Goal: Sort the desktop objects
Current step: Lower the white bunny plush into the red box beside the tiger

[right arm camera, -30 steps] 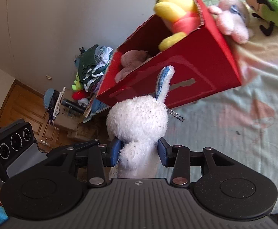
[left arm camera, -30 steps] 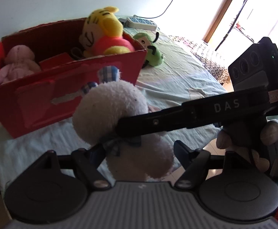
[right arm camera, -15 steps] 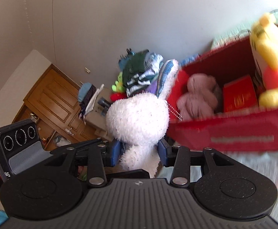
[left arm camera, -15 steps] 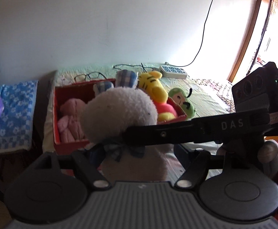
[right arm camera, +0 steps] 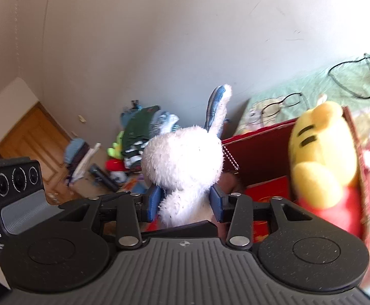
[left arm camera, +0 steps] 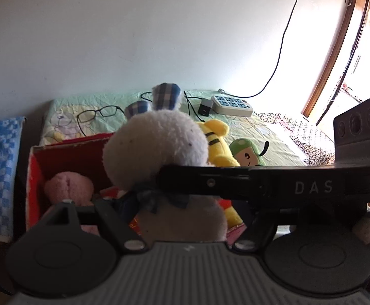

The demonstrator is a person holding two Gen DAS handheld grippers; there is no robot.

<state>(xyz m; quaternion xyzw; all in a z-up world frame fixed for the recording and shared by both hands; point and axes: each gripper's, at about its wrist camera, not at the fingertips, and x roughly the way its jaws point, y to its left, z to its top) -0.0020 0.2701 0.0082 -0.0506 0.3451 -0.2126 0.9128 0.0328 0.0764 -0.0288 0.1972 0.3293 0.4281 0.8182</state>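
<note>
Green-quilted bed (left arm camera: 256,132) carries red box (left arm camera: 33,178); right gripper (right arm camera: 186,200) clamps white plush rabbit (right arm camera: 182,162) above its near rim; left gripper (left arm camera: 185,216) spread, untouching.

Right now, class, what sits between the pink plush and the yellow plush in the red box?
In the left wrist view, the white rabbit, clamped by the right gripper, hangs between the pink plush and the yellow plush.

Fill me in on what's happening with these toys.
Both handheld grippers are on the white plush rabbit: the right gripper pinches its neck, and the left gripper brackets its body from the other side. It is held over the open red box, which already holds a yellow bear and a pink plush.
</note>
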